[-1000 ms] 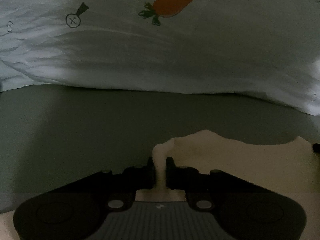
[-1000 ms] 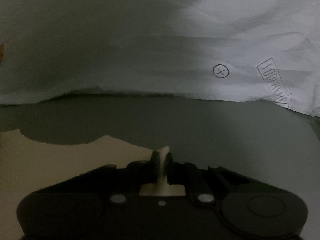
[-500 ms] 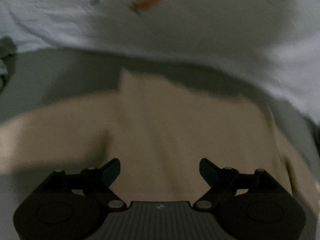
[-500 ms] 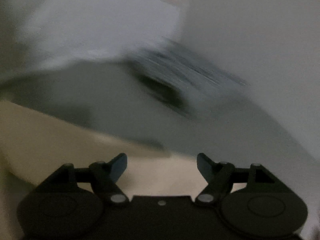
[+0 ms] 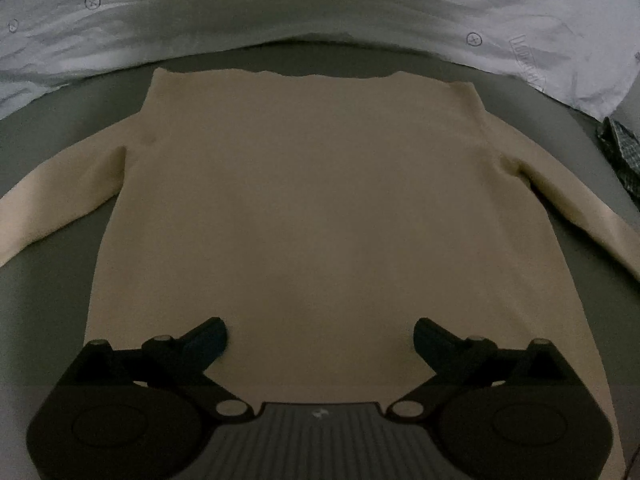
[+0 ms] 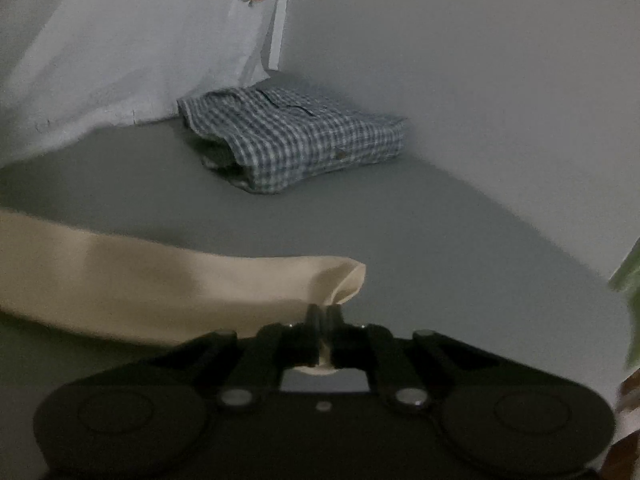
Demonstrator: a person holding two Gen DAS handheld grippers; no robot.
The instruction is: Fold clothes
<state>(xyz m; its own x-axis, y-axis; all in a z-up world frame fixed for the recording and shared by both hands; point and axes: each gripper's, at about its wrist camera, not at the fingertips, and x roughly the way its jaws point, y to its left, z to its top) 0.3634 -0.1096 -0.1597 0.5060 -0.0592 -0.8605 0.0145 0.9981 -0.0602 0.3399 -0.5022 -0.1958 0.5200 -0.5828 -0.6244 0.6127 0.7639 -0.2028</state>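
Observation:
A cream long-sleeved sweater (image 5: 320,200) lies flat on the grey surface (image 5: 48,280), both sleeves spread out to the sides. My left gripper (image 5: 320,336) hovers over the near part of its body; its jaws are opening wide and nothing is between them. In the right wrist view the sweater's sleeve (image 6: 160,284) stretches in from the left. My right gripper (image 6: 323,316) is at the cuff (image 6: 348,280), its jaws closing tight on a pinch of the cream fabric, which shows between the pads.
A folded blue checked shirt (image 6: 296,136) sits on the grey surface near the far corner, also glimpsed as the checked shirt (image 5: 620,152) at the right edge. A white sheet (image 5: 320,0) with a carrot print hangs behind. Something green (image 6: 628,276) shows at the right.
Both grippers let go of the cream fabric they pinched and opened. The left one drew back so the whole sweater shows. The right one swung to the sleeve end and shut on the cuff.

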